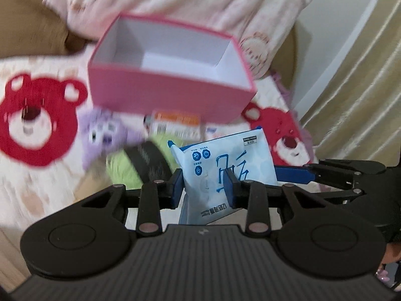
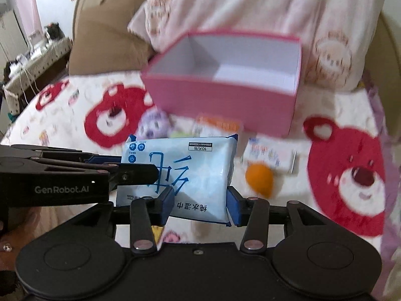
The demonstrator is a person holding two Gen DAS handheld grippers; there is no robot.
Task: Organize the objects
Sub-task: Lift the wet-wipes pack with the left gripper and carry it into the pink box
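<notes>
A light blue wet wipes pack (image 1: 225, 160) (image 2: 195, 173) hangs above the bed, held from two sides. My left gripper (image 1: 203, 188) is shut on its lower part, the blue pads pressing in on both sides. My right gripper (image 2: 200, 204) is shut on the pack's near end. Each view also shows the other gripper's fingers (image 1: 295, 175) (image 2: 135, 174) reaching in from the side onto the pack. Behind it stands an open pink box (image 1: 163, 92) (image 2: 220, 100) with a white, empty inside.
On the bear-print blanket (image 2: 345, 175) in front of the box lie a purple plush (image 1: 105, 133), a green bundle with a black band (image 1: 140, 163), an orange-and-white carton (image 1: 175, 125), another carton (image 2: 270, 158) and an orange ball (image 2: 259, 179). A pillow (image 2: 250, 5) lies behind the box.
</notes>
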